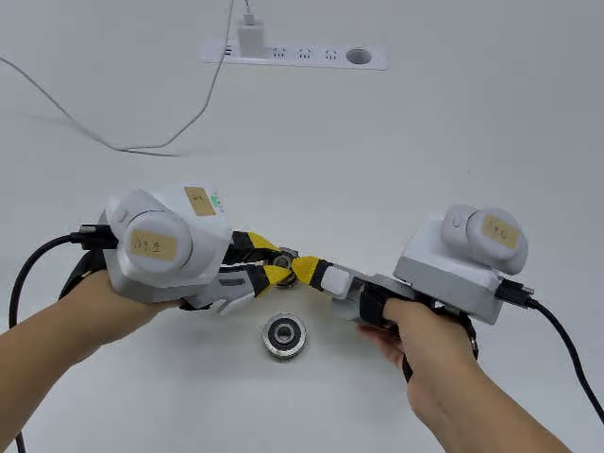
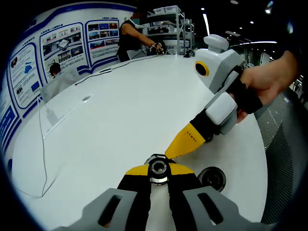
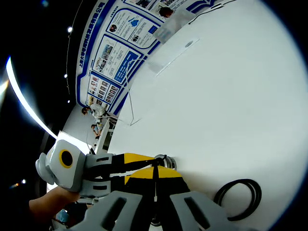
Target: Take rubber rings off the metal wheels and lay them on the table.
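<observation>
Left tool (image 2: 159,169) clamps a metal wheel (image 2: 158,167), bore facing back along its jaws; right tool (image 3: 155,170), jaws together, touches the wheel's rim; open worktop (image 1: 425,142) beyond

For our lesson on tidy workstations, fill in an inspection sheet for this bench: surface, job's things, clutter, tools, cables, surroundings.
Surface: white table, no marks seen.
Job's things: one wheel held in the left tool; a second wheel with a dark band round it, lying on the table; one loose ring lying flat.
Clutter: power strip with one plug, at the far side.
Tools: left tool shut on the wheel; right tool shut, tips at that wheel.
Cables: white cable trailing from the strip; a black cable behind each tool.
Surroundings: posters, shelves, a person at the far end.
</observation>
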Demonstrator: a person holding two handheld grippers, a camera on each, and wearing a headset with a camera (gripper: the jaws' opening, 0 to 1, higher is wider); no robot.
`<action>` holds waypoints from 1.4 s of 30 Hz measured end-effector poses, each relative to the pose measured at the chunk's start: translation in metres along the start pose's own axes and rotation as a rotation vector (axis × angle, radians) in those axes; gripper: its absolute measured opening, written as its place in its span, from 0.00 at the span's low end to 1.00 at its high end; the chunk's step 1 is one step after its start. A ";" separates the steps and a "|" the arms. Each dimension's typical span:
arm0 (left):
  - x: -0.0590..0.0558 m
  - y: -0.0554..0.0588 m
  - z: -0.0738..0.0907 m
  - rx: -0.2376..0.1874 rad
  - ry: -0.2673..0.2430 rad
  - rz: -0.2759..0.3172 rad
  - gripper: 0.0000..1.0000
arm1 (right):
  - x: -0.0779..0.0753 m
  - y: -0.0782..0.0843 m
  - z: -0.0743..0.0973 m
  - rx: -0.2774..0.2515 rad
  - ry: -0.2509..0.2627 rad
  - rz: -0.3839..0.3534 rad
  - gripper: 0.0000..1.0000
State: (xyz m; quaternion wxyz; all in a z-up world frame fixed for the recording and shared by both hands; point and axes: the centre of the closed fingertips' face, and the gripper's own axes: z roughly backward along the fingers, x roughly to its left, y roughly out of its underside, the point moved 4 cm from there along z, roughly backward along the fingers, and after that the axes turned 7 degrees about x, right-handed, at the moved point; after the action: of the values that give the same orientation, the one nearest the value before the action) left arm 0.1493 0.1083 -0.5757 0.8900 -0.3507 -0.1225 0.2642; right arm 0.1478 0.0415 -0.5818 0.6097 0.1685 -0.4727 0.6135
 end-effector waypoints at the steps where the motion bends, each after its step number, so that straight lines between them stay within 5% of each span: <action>1: 0.000 0.000 0.000 -0.001 0.001 0.000 0.12 | 0.001 0.000 0.000 0.001 -0.006 0.005 0.00; 25: -0.001 0.001 0.001 0.004 -0.002 0.001 0.12 | 0.008 0.005 0.003 -0.010 -0.064 0.014 0.00; 42: 0.002 0.001 0.000 0.008 -0.004 0.002 0.13 | 0.004 0.002 0.002 -0.029 -0.033 -0.060 0.01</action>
State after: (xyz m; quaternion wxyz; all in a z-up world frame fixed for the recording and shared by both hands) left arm 0.1508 0.1101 -0.5767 0.8909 -0.3468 -0.1229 0.2664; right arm 0.1448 0.0422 -0.5782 0.6223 0.1837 -0.4862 0.5853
